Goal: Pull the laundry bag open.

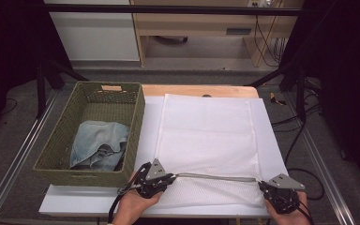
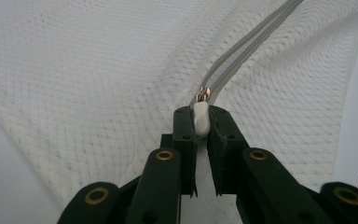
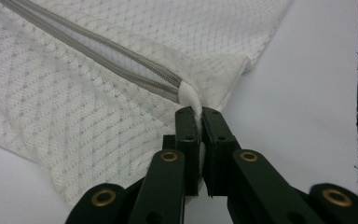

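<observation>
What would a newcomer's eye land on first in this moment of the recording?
The big white mesh bag spread over the middle of the table, with its grey zipper stretched taut along the near edge. The left gripper pinches the white zipper pull at one end and the right gripper clamps the bag's fabric at the zipper's other end. At the table's left stands a green woven basket holding crumpled blue denim.

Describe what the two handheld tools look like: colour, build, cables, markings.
Both tools are black, with linked arms joined by brass-coloured rivets and two flat black jaws. The left tool and the right tool each carry a grey three-cornered plate on top. A black cable trails from each toward the table's near edge. No markings are readable.
</observation>
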The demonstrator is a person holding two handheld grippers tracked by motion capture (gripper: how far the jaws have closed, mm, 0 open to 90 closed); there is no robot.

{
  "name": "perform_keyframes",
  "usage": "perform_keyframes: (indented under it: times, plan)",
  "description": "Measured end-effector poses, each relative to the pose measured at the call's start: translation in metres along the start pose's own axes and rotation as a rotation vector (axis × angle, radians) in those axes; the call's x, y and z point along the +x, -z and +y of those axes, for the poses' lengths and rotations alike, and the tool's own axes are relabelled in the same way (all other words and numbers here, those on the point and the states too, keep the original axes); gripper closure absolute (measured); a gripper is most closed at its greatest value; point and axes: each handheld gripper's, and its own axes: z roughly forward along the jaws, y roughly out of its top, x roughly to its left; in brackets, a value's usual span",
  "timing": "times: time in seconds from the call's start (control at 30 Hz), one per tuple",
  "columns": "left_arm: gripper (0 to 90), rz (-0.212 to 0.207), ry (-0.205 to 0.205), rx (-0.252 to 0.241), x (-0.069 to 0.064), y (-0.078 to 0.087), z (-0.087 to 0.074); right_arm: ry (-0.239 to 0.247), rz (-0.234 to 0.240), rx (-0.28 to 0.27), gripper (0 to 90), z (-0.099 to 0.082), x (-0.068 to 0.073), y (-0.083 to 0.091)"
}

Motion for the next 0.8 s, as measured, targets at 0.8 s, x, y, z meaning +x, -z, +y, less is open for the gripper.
perform_keyframes:
  times: [0.8]
  plan:
    - [82.1, 0.023, 0.012, 0.015, 0.005, 0.008, -0.010, -0.012, -0.015, 0.014, 86.4, -0.003, -0.007, -0.001]
